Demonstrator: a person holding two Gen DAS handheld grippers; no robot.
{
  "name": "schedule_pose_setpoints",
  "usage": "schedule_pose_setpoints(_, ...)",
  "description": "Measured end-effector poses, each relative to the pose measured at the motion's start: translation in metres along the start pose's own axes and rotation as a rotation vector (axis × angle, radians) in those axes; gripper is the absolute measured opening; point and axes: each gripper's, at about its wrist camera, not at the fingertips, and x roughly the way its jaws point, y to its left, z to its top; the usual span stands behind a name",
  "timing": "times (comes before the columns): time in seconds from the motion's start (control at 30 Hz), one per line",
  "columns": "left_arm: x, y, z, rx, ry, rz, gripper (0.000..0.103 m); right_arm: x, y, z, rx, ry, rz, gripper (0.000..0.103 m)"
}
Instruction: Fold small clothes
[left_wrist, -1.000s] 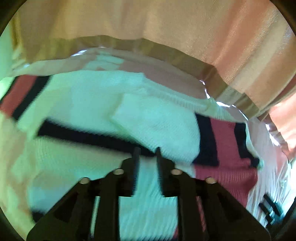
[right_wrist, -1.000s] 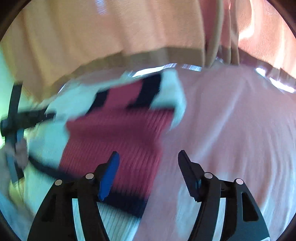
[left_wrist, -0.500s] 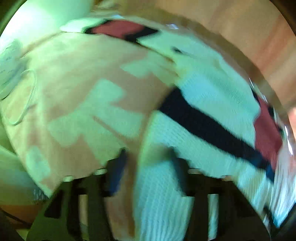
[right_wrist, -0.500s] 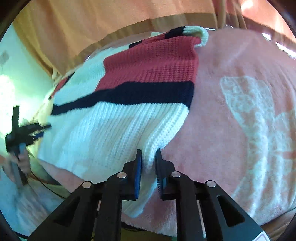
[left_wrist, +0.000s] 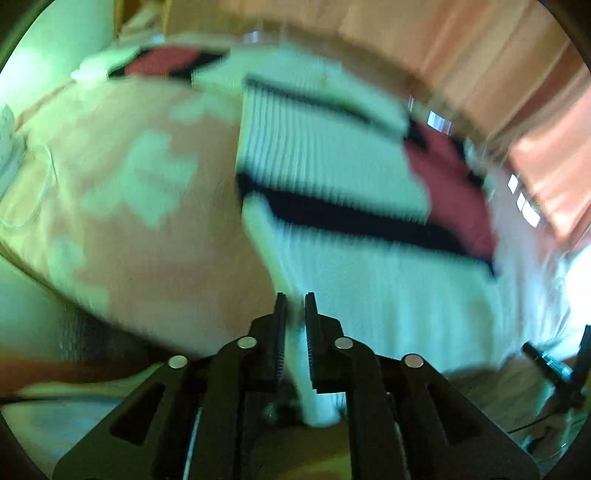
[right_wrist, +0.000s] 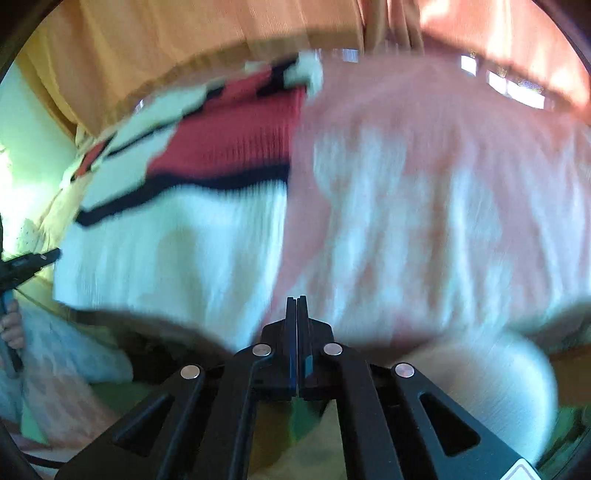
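We find no readable text, label, brand, number or sign in either view. Both views are motion-blurred. The striped sweater (left_wrist: 332, 166) shows only bands of white, dark and red, and the pink blanket (right_wrist: 424, 203) under it carries only pale shapes, no letters we can make out.

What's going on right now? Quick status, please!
Left gripper jaws clamped on the striped sweater hem. Right gripper jaws shut, nothing visible between them. Sweater lies on the pink blanket. Nothing in the way; frames blurred.
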Motion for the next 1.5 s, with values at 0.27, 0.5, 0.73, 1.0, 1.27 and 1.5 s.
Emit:
schedule_pose_setpoints(0.27,-0.011,0.075,0.16,-0.228,-0.379,0.242,0.065,0.015,0.074,0.126,-0.176,-0.273,0.016,0.023)
schedule_pose_setpoints(0.5,0.057,0.212,0.26,-0.584,-0.398,0.383,0.063,0.083,0.146,0.179,-0.338,-0.325,0.034,0.041)
schedule_pose_setpoints(0.73,0.117,0.301,0.283,-0.765,-0.31,0.396,0.04,0.134,0.161,0.183,-0.356,-0.245,0.05,0.047)
schedule_pose_setpoints(1.0,0.089,0.257,0.302,-0.622,-0.433,0.377,0.006,0.147,0.152,0.182,-0.368,-0.211,-0.003,0.047)
schedule_pose_setpoints(1.27,0.039,-0.022,0.301,-0.09,-0.531,0.095,0.007,0.101,0.128,0.2,-0.318,-0.343,-0.041,0.059)
schedule_pose_setpoints(1.5,0.136,-0.18,0.2,0.131,-0.185,-0.043,0.055,0.085,0.07,0.225,-0.176,-0.352,-0.08,0.061)
